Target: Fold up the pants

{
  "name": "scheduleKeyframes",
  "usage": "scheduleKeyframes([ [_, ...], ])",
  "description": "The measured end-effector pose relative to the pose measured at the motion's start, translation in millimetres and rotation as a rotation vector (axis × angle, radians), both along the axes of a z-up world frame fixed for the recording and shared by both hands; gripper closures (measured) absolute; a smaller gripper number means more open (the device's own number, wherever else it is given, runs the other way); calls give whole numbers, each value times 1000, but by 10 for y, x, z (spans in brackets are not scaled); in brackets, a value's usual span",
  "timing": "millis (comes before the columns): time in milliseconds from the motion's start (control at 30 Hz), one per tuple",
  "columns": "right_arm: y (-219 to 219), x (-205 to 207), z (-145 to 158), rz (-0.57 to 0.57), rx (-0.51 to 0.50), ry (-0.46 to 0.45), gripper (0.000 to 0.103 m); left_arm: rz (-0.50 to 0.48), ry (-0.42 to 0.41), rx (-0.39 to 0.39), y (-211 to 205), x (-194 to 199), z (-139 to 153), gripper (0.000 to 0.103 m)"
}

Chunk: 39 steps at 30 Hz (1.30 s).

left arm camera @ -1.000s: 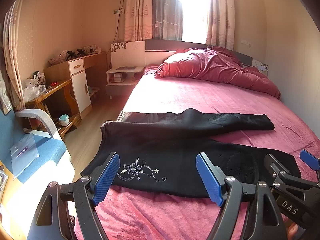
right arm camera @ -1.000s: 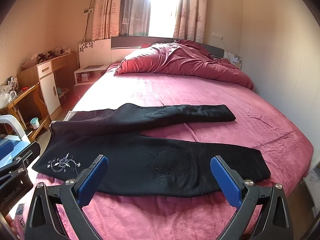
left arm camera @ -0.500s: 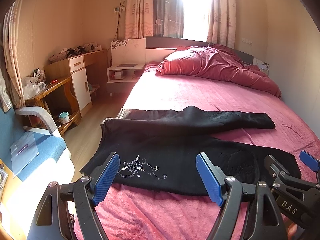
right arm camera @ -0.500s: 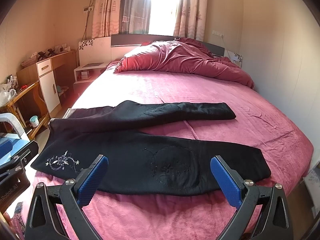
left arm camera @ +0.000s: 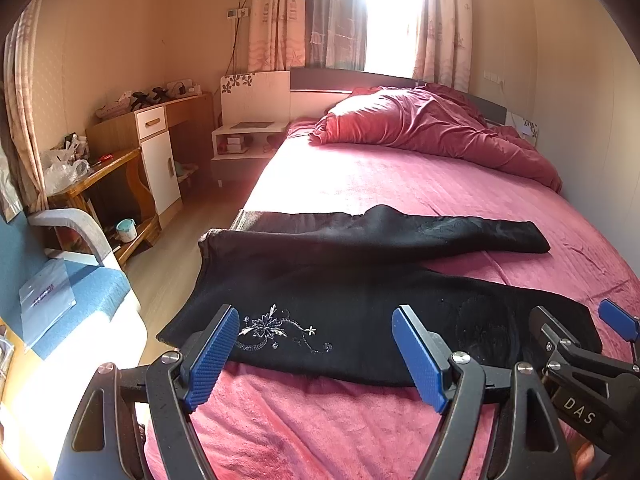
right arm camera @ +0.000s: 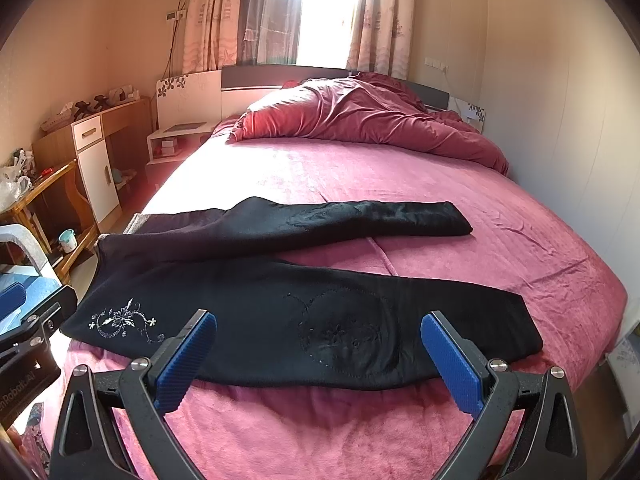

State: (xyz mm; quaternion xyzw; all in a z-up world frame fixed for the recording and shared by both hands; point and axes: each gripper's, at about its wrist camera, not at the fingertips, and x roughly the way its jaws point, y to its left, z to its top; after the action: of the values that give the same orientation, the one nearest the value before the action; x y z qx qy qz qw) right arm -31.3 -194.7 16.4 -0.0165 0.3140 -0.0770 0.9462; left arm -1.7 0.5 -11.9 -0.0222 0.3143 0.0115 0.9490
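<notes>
Black pants [left arm camera: 340,292] lie spread flat across the foot of a pink bed [left arm camera: 400,184], waist at the left edge, both legs pointing right and splayed apart. A white flower embroidery [left arm camera: 276,328] marks the near hip. The pants also show in the right wrist view [right arm camera: 280,308]. My left gripper [left arm camera: 316,356] is open and empty, hovering just before the near hip. My right gripper [right arm camera: 320,360] is open and empty, hovering before the near leg's knee embroidery [right arm camera: 344,332].
A crumpled red duvet [left arm camera: 432,132] lies at the head of the bed. Left of the bed stand a white nightstand [left arm camera: 248,136], a wooden desk with a white cabinet [left arm camera: 156,152] and a blue chair [left arm camera: 80,288]. A wall [right arm camera: 580,120] bounds the right side.
Both grippers have edged slightly forward and lower toward the pants. The pants have not moved. Both grippers stay open.
</notes>
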Motion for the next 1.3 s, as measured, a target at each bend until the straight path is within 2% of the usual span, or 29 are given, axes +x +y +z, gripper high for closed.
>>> scheduleKeyframes([
  [500,-42,68,-128,0,19,48,0,-7,56,-3,0,54,-138,22],
  [600,-130,112,-211,9,90,80,0,-30,83,-31,34,83,-214,22],
  [667,-218,161,-308,39,154,112,0,-86,128,-89,75,143,-319,22],
  [767,-470,244,-535,40,287,188,0,-145,247,-204,216,309,-576,22],
  [833,-691,283,-689,33,365,230,0,-134,325,-248,333,432,-766,20],
  [900,-961,287,-829,-22,411,273,0,-122,406,-310,487,554,-964,20],
  [1033,-1671,161,-1075,-163,576,292,1,-43,447,-347,819,678,-1223,20],
  [1167,-2413,-75,-1299,-355,722,246,16,25,475,-428,1168,723,-1405,22],
  [1233,-2718,-164,-1415,-430,783,216,24,67,497,-465,1317,743,-1498,38],
  [1300,-2982,-193,-1519,-496,824,196,31,108,513,-492,1454,764,-1593,47],
])
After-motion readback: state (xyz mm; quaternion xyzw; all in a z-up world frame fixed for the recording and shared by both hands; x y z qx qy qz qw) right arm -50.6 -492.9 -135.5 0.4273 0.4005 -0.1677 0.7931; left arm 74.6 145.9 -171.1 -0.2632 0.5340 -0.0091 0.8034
